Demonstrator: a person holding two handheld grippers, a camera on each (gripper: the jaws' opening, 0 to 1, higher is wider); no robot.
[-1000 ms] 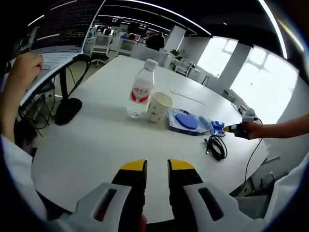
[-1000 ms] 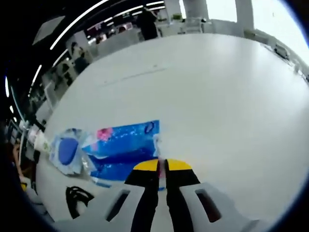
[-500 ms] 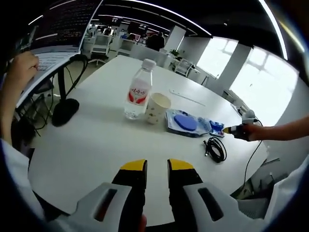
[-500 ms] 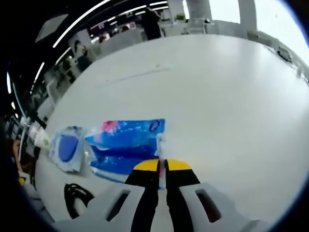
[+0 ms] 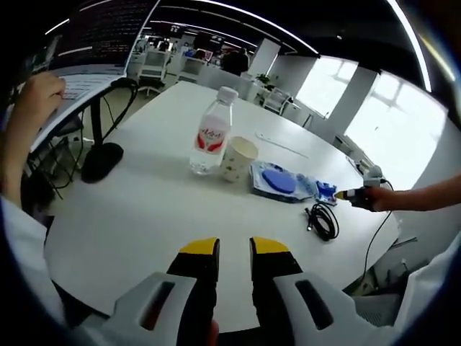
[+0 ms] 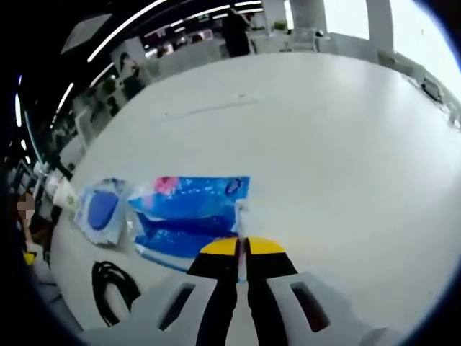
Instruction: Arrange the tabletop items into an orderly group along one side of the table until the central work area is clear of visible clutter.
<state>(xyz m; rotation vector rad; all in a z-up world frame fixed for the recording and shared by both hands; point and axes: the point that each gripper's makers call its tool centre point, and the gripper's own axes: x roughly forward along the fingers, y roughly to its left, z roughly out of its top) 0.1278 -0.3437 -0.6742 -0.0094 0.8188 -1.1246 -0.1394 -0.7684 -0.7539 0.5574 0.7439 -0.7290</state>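
Because its jaws pinch the blue packet (image 6: 189,216) edge, the right gripper (image 6: 241,249) can drag it toward the bottle (image 5: 209,132); the left gripper (image 5: 234,249) hovers slightly apart.

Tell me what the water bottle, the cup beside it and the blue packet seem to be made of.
The water bottle looks like clear, glossy plastic: you can see through it, and it has a white cap and a red label. The cup looks like matte paper, cream with small printed specks. The blue packet seems to be thin plastic film, shiny and wrinkled, pinched at its edge by the right tongs.
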